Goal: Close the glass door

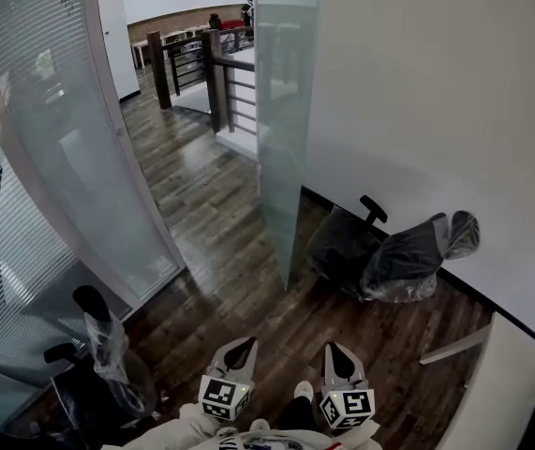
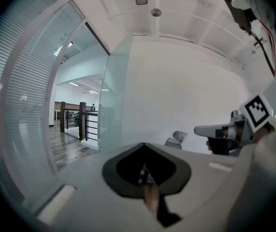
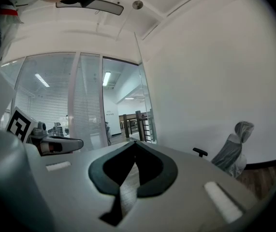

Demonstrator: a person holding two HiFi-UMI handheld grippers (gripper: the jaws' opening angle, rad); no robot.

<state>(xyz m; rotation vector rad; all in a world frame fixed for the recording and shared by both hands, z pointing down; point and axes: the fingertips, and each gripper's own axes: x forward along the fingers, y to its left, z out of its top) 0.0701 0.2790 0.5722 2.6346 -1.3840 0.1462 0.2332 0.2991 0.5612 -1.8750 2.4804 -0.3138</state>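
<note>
The glass door (image 1: pixel 284 111) is a tall frosted panel standing open, edge-on to me, close to the white wall on the right. It also shows in the left gripper view as the glass door (image 2: pixel 113 105) and in the right gripper view as the glass door (image 3: pixel 145 103). My left gripper (image 1: pixel 245 345) and right gripper (image 1: pixel 335 350) sit side by side at the bottom of the head view, well short of the door. Both point forward, almost level. The left gripper (image 2: pixel 144 170) and the right gripper (image 3: pixel 130 170) each have their jaws together with nothing between them.
A curved glass wall with blinds (image 1: pixel 61 157) bounds the left side. A plastic-wrapped office chair (image 1: pixel 389 251) stands by the white wall behind the door, another wrapped chair (image 1: pixel 103 350) at the lower left. A dark railing (image 1: pixel 201 64) lies beyond the doorway. A white panel (image 1: pixel 511 382) is at the lower right.
</note>
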